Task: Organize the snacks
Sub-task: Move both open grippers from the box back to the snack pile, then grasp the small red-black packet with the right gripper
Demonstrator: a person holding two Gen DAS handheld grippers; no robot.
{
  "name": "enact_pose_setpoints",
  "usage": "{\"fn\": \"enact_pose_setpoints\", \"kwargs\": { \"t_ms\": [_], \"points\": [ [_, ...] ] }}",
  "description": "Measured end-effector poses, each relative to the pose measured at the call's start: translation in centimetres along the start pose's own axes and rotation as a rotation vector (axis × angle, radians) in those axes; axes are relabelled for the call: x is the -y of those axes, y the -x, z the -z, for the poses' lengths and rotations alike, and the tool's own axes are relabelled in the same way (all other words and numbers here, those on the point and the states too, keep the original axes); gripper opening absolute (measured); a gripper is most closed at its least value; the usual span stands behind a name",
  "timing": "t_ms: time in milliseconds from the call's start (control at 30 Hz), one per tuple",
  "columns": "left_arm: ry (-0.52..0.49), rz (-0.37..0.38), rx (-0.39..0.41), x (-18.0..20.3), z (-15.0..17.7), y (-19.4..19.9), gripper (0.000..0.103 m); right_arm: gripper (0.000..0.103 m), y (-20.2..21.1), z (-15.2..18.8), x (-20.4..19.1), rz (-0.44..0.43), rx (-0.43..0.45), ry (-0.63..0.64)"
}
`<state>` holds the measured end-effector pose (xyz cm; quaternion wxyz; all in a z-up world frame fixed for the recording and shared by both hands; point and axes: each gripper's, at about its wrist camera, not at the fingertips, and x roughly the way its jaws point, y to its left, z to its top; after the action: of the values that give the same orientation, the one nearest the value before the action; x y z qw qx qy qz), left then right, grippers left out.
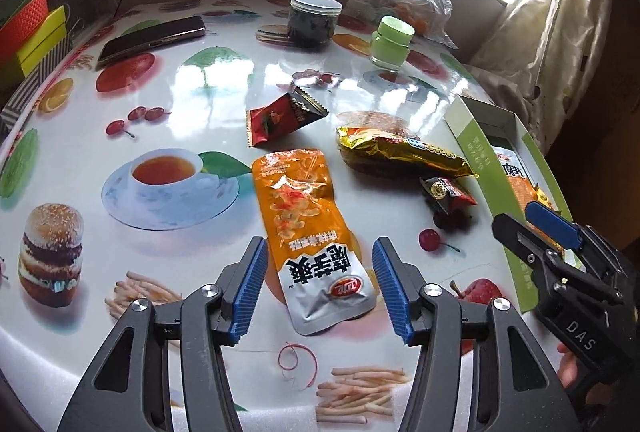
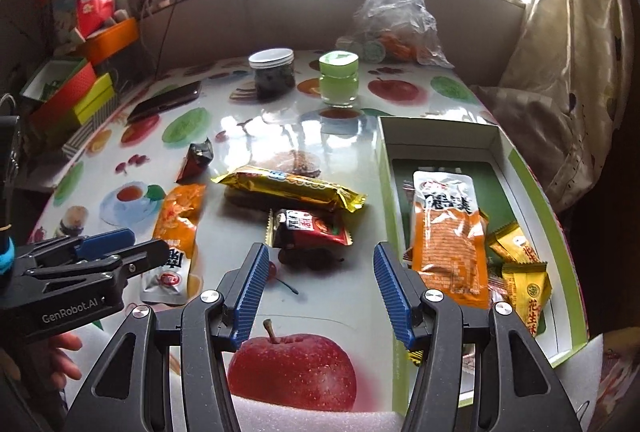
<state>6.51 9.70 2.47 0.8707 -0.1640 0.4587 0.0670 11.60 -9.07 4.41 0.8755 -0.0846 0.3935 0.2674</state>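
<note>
Both tools gaping, empty: left tool (image 1: 319, 288) astride the orange pouch (image 1: 304, 228), flat on the counter (image 1: 192, 79) left of the box (image 2: 536, 191); right tool (image 2: 318, 290) beside the box. Light, limp, slick foil; best pinched across the flat silver end.

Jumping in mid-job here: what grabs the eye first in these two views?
The loud fruit-and-burger print on the table, then the long orange snack pouch lying between the open left tongs. To its right lie a gold wrapper and a red packet ahead of the open right tongs, beside the green-rimmed box already holding orange and yellow snacks.
</note>
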Motion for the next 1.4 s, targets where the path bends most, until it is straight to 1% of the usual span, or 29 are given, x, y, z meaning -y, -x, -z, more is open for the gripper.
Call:
{"fn": "enact_pose_setpoints", "kwargs": {
  "t_ms": [33, 233, 467, 567, 633, 733, 800, 900, 1033, 1067, 1200, 1300, 1333, 1400],
  "points": [
    [0.004, -0.005, -0.005, 0.0, 0.0, -0.2, 0.061, 0.054, -0.5, -0.1, -0.4, -0.009, -0.013, 0.024],
    [0.017, -0.039, -0.036, -0.3, -0.1, -1.5, 0.061, 0.054, -2.4, -0.8, -1.7, -0.003, -0.044, 0.111],
    [-0.009, -0.065, -0.028, -0.2, -0.9, -2.2, 0.062, 0.055, -4.6, -1.3, -2.2, -0.002, -0.095, 0.162],
    [-0.003, -0.085, -0.024, -0.1, -1.1, -2.4, 0.062, 0.055, -5.6, -1.4, -2.4, 0.032, -0.116, 0.183],
    [-0.015, -0.103, -0.019, 0.1, -1.2, -2.6, 0.062, 0.055, -6.3, -1.4, -2.4, 0.065, -0.135, 0.189],
    [-0.059, -0.126, -0.009, 0.4, -1.0, -2.7, 0.062, 0.055, -6.4, -1.4, -2.2, 0.05, -0.128, 0.177],
    [-0.061, -0.122, -0.005, 0.3, -1.0, -2.7, 0.062, 0.054, -6.5, -1.5, -2.1, 0.042, -0.127, 0.16],
    [-0.053, -0.108, -0.003, 0.0, -1.0, -2.6, 0.061, 0.045, -6.6, -1.5, -1.9, 0.034, -0.122, 0.138],
    [-0.053, -0.121, 0.006, -0.2, -0.9, -2.4, 0.051, 0.035, -6.3, -1.4, -2.1, 0.028, -0.116, 0.138],
    [-0.049, -0.118, 0.006, -0.3, -0.9, -2.4, 0.05, 0.034, -6.3, -1.3, -2.2, 0.027, -0.115, 0.138],
    [-0.045, -0.114, 0.008, -0.5, -0.9, -2.2, 0.045, 0.03, -6.0, -1.2, -2.3, 0.02, -0.113, 0.138],
    [-0.031, -0.11, 0.015, -0.8, -0.9, -2.0, 0.04, 0.028, -5.8, -1.1, -2.2, 0.017, -0.105, 0.127],
    [-0.027, -0.11, 0.018, -1.0, -0.9, -1.9, 0.037, 0.026, -5.8, -1.1, -2.2, 0.015, -0.102, 0.122],
    [-0.021, -0.116, 0.027, -1.1, -1.0, -1.6, 0.027, 0.025, -5.6, -1.0, -2.1, 0.006, -0.096, 0.111]
  ]
}}
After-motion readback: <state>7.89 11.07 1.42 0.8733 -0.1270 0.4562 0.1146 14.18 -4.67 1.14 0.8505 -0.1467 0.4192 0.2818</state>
